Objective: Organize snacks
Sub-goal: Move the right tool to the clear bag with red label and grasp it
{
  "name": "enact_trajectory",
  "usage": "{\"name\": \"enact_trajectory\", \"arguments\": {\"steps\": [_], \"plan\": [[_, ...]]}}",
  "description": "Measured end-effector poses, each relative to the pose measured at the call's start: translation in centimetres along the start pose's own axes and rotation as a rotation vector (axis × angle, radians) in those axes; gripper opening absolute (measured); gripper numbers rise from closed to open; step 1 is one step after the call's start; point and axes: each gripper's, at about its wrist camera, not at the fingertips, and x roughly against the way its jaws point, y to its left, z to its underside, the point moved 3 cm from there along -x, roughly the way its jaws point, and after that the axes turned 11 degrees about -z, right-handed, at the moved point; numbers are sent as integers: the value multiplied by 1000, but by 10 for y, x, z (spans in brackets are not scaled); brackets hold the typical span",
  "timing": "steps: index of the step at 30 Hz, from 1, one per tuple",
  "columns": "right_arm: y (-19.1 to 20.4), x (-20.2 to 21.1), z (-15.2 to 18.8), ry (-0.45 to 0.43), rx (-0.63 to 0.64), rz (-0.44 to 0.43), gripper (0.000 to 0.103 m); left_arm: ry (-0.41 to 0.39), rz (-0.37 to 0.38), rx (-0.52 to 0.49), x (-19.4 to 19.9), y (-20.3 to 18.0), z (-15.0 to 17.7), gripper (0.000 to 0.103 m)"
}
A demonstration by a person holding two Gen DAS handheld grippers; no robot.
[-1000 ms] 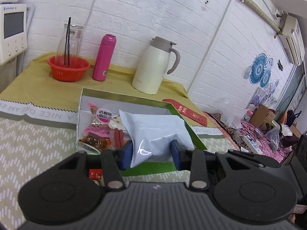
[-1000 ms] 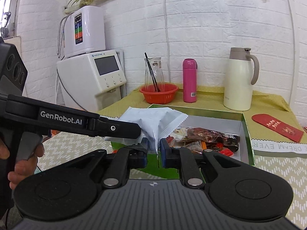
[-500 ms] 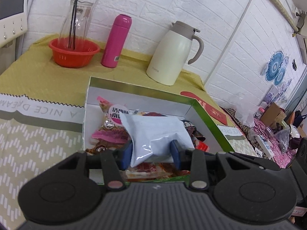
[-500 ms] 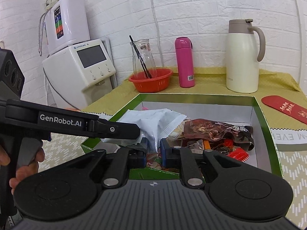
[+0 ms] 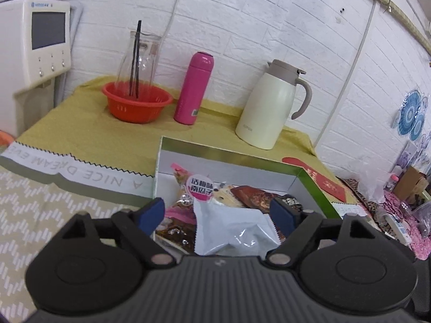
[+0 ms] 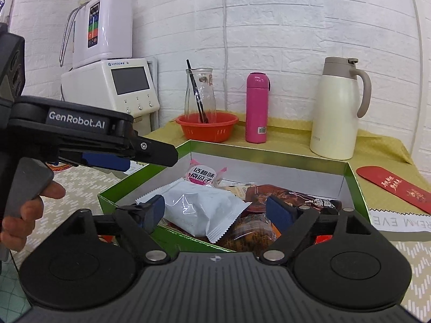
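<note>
A green-rimmed box with white inner walls holds several snack packets. A white packet lies on top of them at the box's near side. A pink packet with a round label and a brown packet lie behind it. My left gripper is open, its jaws apart on either side of the white packet. My right gripper is open too, just above the box's near edge. The left gripper also shows in the right wrist view, open at the box's left side.
At the back of the table stand an orange bowl with a glass carafe, a pink bottle and a cream thermos jug. A red envelope lies right of the box. A white appliance stands at the left.
Both grippers have opened and let go of the white packet, which now lies in the box on the other snacks. The left gripper has shifted left.
</note>
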Motion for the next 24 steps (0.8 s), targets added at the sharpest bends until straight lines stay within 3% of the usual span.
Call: {"name": "enact_trajectory", "arguments": {"steps": [17, 24], "plan": [[33, 52, -9, -46, 49, -3, 103, -14, -18, -9, 55, -5, 9, 83], [54, 81, 6, -33, 43, -29, 103, -6, 1, 3, 82, 17, 29, 83]]}}
